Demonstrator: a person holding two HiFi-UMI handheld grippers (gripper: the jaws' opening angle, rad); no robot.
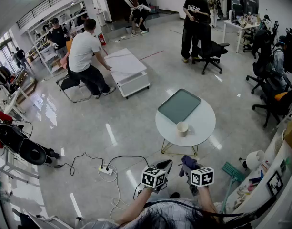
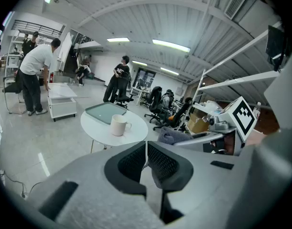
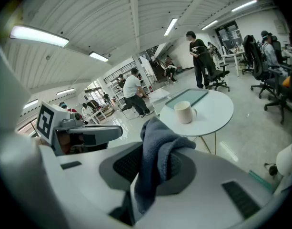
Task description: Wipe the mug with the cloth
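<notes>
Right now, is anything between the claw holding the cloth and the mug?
Nothing visible. The right claw, shut on the cloth, faces the mug across open floor and bare round table; the tray lies beyond the mug.

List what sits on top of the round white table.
On the round white table are a white mug, near the edge closest to the person, and a flat grey-green tray beyond it. Anything under the tray is covered and cannot be seen.
</notes>
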